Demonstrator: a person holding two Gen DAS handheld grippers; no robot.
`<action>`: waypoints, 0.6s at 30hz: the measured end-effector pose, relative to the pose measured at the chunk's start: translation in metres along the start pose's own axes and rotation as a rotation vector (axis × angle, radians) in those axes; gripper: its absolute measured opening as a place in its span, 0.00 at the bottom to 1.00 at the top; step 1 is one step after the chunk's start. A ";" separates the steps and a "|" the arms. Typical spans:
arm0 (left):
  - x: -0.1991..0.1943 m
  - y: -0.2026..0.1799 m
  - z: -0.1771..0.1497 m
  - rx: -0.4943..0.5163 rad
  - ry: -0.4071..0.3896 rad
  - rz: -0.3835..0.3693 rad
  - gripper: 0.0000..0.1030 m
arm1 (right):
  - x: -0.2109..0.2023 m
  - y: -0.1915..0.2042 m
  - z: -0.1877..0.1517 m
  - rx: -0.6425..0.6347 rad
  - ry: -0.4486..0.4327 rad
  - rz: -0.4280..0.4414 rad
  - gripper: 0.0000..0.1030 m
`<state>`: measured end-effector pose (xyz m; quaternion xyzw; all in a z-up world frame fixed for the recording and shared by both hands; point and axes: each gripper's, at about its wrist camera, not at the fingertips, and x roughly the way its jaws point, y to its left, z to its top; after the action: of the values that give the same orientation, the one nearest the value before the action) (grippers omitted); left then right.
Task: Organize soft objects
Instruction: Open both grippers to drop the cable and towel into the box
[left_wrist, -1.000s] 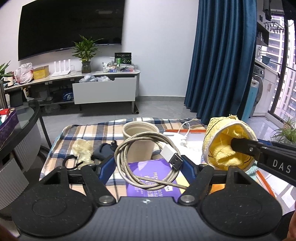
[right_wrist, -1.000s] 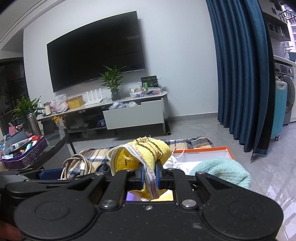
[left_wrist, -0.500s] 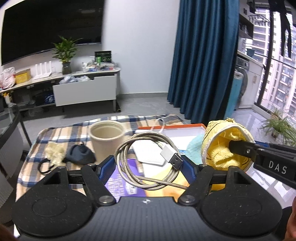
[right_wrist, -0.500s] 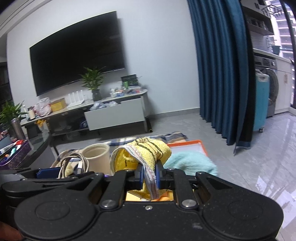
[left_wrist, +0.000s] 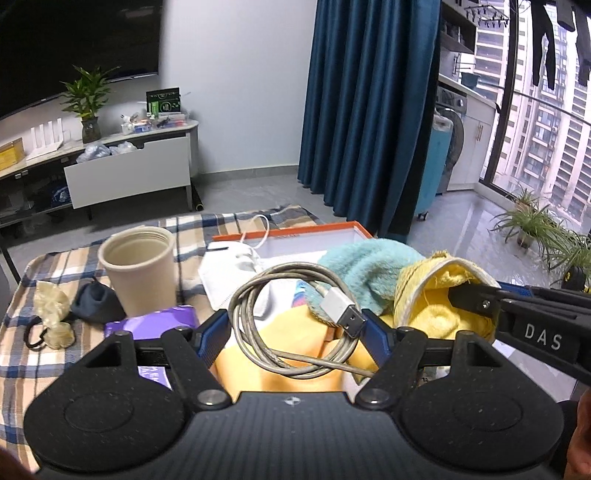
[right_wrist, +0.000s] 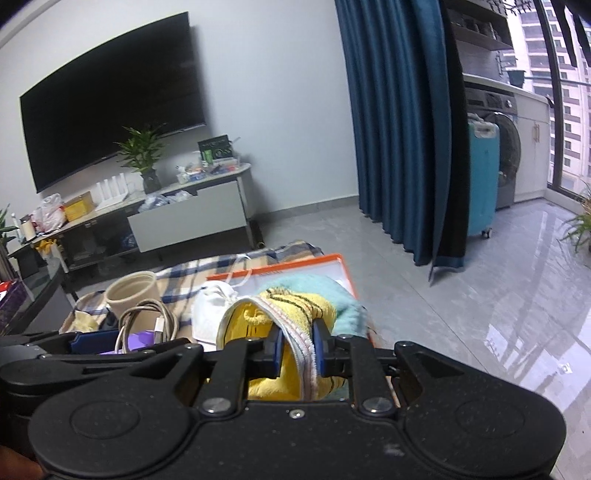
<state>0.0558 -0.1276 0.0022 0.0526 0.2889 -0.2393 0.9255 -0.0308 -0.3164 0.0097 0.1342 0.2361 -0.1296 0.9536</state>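
Over the orange-rimmed box, the right gripper has its jaws opening around a yellow terry pouch, its white hem between the pads. Step looks like drop-off beside the fluffy teal towel. Left gripper clamps a stiff coiled grey USB cable; placing it comes next.

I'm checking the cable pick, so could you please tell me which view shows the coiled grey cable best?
The left wrist view: the coiled grey cable fills the space between the left gripper fingers, its USB plug facing the camera. The right wrist view shows only part of the coil at the left, behind the gripper body.
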 end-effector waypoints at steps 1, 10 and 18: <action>0.002 -0.001 0.000 0.001 0.004 -0.001 0.74 | 0.001 -0.002 0.000 0.004 0.008 -0.003 0.20; 0.019 -0.009 -0.005 0.023 0.062 -0.033 0.82 | 0.004 -0.010 -0.001 0.006 0.048 -0.036 0.60; 0.013 -0.004 -0.002 -0.004 0.054 -0.033 0.84 | -0.001 -0.004 0.006 -0.009 0.036 -0.027 0.65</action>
<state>0.0624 -0.1358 -0.0067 0.0523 0.3152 -0.2524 0.9133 -0.0300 -0.3218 0.0141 0.1292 0.2555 -0.1389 0.9480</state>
